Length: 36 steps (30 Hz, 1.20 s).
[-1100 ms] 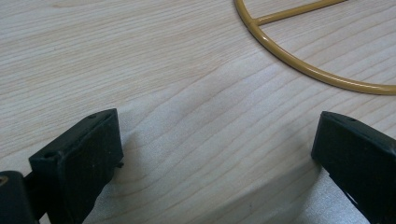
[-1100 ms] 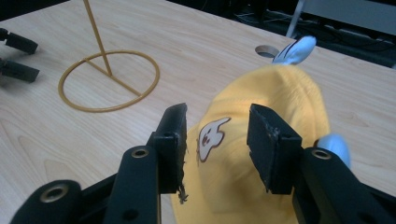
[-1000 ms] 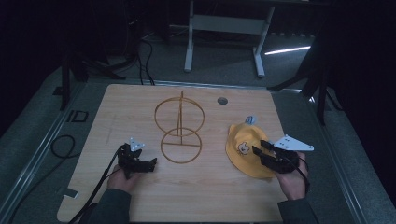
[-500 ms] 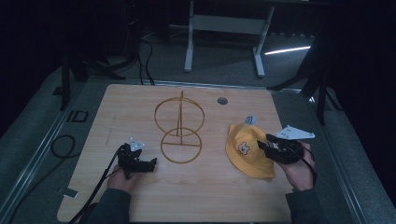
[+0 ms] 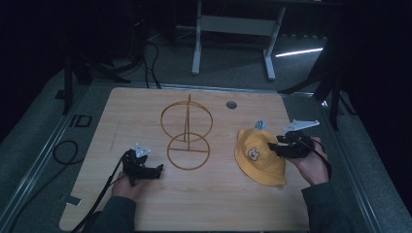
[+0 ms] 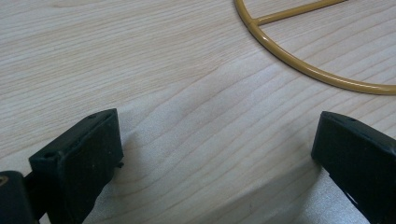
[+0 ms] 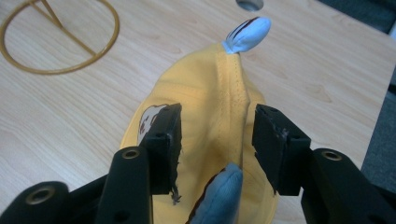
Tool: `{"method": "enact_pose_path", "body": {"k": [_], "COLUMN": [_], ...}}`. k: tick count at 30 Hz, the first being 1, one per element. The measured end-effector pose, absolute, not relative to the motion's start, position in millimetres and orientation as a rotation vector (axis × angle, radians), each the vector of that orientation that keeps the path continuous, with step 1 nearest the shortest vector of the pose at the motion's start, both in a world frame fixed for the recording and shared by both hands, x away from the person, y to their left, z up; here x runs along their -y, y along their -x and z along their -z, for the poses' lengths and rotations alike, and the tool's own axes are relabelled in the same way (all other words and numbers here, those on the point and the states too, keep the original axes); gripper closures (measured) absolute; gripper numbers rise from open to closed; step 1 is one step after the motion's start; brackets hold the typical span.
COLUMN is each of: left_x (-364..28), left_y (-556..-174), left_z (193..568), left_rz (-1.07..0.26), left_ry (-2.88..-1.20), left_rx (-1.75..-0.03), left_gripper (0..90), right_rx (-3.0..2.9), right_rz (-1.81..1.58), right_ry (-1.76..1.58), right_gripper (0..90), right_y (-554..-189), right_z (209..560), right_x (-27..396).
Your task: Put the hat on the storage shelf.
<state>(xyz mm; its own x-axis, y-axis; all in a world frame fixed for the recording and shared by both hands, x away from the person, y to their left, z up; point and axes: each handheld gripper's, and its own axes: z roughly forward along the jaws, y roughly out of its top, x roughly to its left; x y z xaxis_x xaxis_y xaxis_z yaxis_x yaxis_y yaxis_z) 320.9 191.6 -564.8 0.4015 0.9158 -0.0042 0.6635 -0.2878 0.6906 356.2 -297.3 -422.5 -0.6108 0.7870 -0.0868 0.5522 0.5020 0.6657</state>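
Note:
A yellow bucket hat [image 5: 259,156] with a bear face and blue ears lies flat on the right side of the wooden table [image 5: 145,107]. My right gripper [image 5: 273,147] hovers over the hat's right edge. In the right gripper view the right gripper [image 7: 215,126] straddles the hat's crown seam [image 7: 219,88] with its jaws apart; they have just been opening, and the pads do not press the cloth. One blue ear [image 7: 247,29] lies beyond the jaws, another [image 7: 219,191] just in front of them. My left gripper [image 5: 155,171] rests open on the table, and its view [image 6: 215,135] shows bare wood between the jaws.
A gold wire stand [image 5: 187,131] with a flat ring base and an upright ring stands mid-table, its base ring [image 6: 299,65] just ahead of the left gripper. A round hole [image 5: 231,104] sits near the table's far edge. Cables trail off the left front.
My right gripper has moved away from the person and a little upward over the hat's right side, with its jaws wider apart. The left gripper has stayed put.

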Motion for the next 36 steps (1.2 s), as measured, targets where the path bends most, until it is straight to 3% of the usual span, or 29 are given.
{"method": "enact_pose_path", "body": {"k": [17,27,29,31,32,36], "left_x": [-191.6,-191.7,-191.7,-191.7,-191.6,-191.7], "left_y": [-320.9,-320.9,-320.9,-320.9,-320.9,-320.9], "left_z": [565.0,564.9,564.9,564.9,564.9,564.9], "left_rz": [-0.535,-0.535,-0.534,-0.535,-0.534,-0.534], "left_ry": [-2.047,-2.05,-2.05,-2.05,-2.05,-2.05], "left_rx": [-1.341,-1.34,-1.34,-1.34,-1.34,-1.34], "left_gripper": [2.0,2.0,2.0,2.0,2.0,2.0], "right_rx": [-2.553,-2.659,-2.684,-2.686,-2.683,-2.698], "right_rz": [-0.639,-0.508,-0.507,-0.492,-0.474,-0.419], "right_ry": [-1.163,-1.276,-1.295,-1.301,-1.283,-1.206], "right_gripper": [48.7,53.1,54.8,66.7,78.2,80.9], "right_y": [-393.9,-413.7,-417.2,-419.4,-419.6,-415.2], "right_z": [418.2,430.3,433.0,433.2,432.3,429.6], "right_x": [280.9,274.2,274.3,275.2,274.9,269.4]}}
